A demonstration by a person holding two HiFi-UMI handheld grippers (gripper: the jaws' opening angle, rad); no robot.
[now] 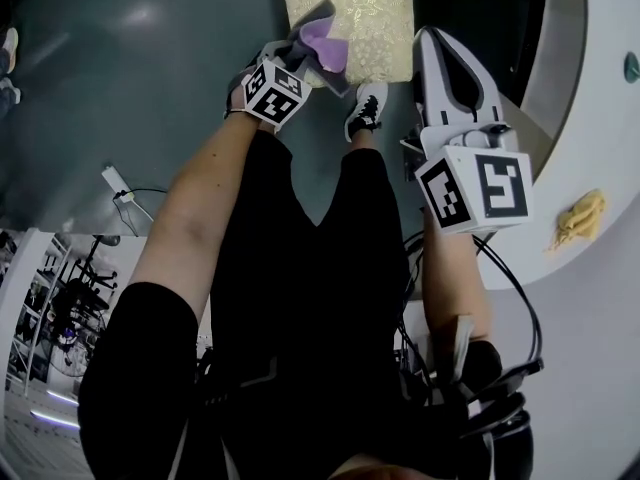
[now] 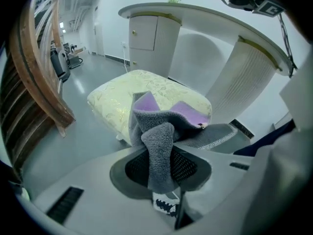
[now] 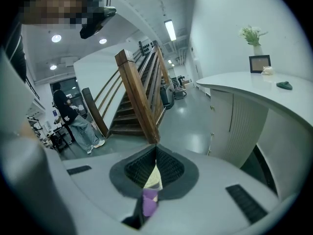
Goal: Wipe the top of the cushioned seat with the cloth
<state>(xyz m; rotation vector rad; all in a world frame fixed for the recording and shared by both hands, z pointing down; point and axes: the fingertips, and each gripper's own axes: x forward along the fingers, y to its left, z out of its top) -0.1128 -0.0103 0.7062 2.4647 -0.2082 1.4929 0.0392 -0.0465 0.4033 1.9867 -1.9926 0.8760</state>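
The cushioned seat (image 1: pixel 355 13) is a pale yellow patterned stool top at the top of the head view; it fills the middle of the left gripper view (image 2: pixel 146 89). A grey cloth with a purple face (image 1: pixel 322 50) hangs over the seat's near edge. My left gripper (image 1: pixel 300 63) is shut on the cloth (image 2: pixel 159 151), which bunches between the jaws just short of the cushion. My right gripper (image 1: pixel 432 43) is held to the right of the seat, above the floor, and is shut (image 3: pixel 155 152) with nothing in it.
A curved white counter (image 1: pixel 600 118) runs along the right, with a yellow object (image 1: pixel 580 218) on it. A wooden staircase (image 3: pixel 139 97) stands left of the seat, and a person (image 3: pixel 73 119) stands near it. My shoe (image 1: pixel 366 108) is beside the seat.
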